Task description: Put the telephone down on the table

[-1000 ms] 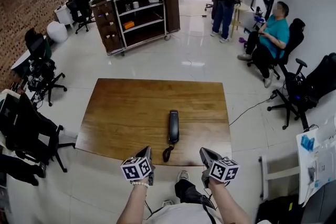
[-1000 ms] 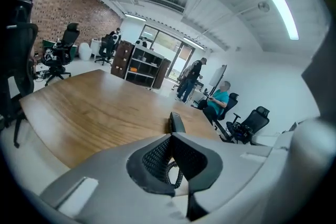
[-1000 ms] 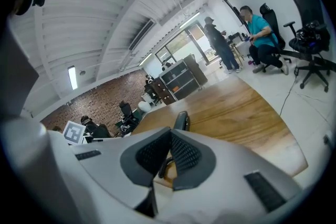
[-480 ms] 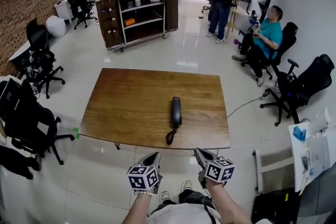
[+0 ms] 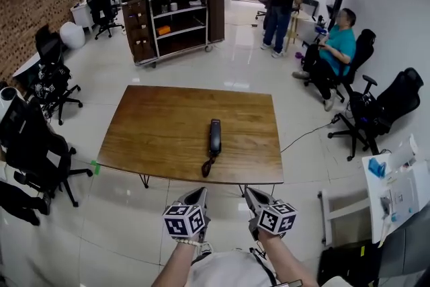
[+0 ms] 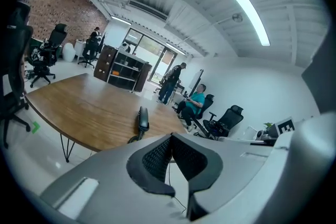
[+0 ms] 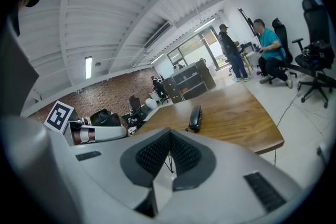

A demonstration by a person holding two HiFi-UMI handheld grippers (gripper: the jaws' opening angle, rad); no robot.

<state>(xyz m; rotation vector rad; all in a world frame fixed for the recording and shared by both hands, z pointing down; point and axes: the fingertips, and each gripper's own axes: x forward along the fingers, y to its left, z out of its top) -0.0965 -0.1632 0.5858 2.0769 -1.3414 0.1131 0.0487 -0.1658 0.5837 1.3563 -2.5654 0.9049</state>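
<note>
Brown wood already carries the result: the black telephone (image 5: 215,136) lies flat on the counter (image 5: 154,138), a little right of the middle of the head view. It points lengthwise toward the far edge, and its cord (image 5: 207,168) curls down to the near edge. Nothing grips or touches it.

The left tongs (image 6: 170,138) are clenched, pad against pad, with nothing between them. The right tongs (image 7: 169,135) are clenched the same way and are just as empty. Both hang at the bottom centre of the head view, over the pale floor and well apart from the counter's near edge.

From where I stand the job looks finished: the telephone is down and resting steady, and I judge nothing is left to do with it.

I can read no writing. The telephone shows no brand or label at this range. The only print is the black-and-white square patterns on the marker cubes (image 5: 183,220), which are codes, not words. The papers (image 5: 396,198) at the lower right are too small to read.
</note>
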